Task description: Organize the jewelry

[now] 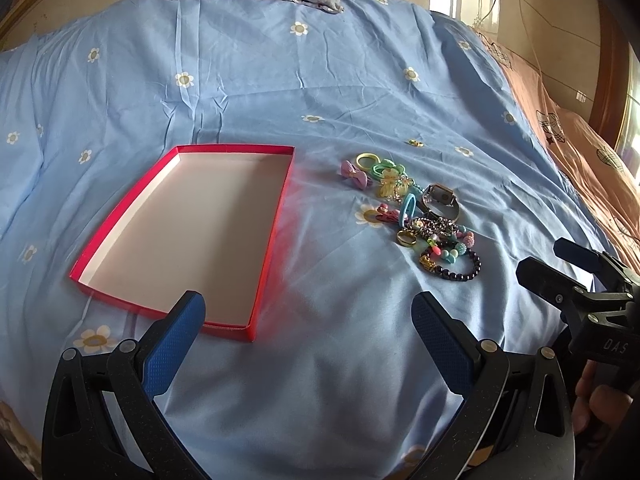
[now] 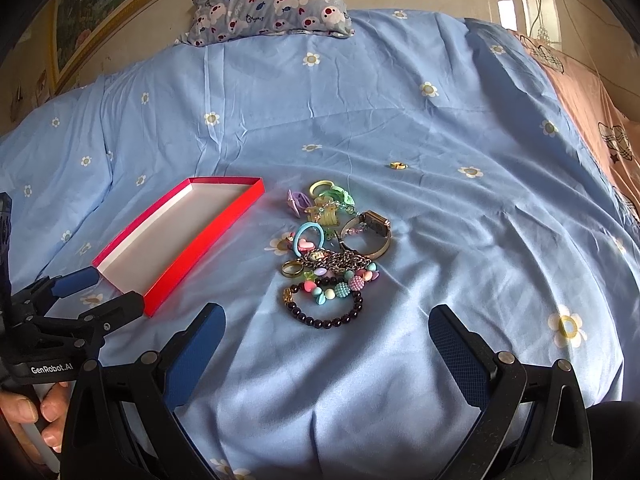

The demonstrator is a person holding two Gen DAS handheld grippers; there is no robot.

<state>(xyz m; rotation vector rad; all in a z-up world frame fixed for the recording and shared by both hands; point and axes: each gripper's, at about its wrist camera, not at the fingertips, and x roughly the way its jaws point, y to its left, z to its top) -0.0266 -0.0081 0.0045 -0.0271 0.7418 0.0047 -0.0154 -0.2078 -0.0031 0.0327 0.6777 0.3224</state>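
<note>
A shallow red box (image 1: 280, 208) (image 2: 168, 280) with a white inside lies empty on the blue bedsheet. To its right is a pile of jewelry (image 1: 416, 208) (image 2: 332, 252): hair ties, a purple bow (image 1: 354, 173), a watch (image 1: 440, 200) (image 2: 374, 232), a gold ring (image 1: 407, 237) (image 2: 292, 268), a dark bead bracelet (image 1: 456, 266) (image 2: 328, 312). A small gold piece (image 1: 417, 143) (image 2: 398, 165) lies apart, farther back. My left gripper (image 1: 308, 320) is open and empty, near the box's front corner. My right gripper (image 2: 326, 332) is open and empty, just in front of the bracelet.
A patterned pillow (image 2: 276, 0) lies at the head of the bed. A peach blanket (image 1: 580, 152) runs along the bed's right side. The right gripper shows in the left wrist view (image 1: 572, 288), the left gripper in the right wrist view (image 2: 76, 300).
</note>
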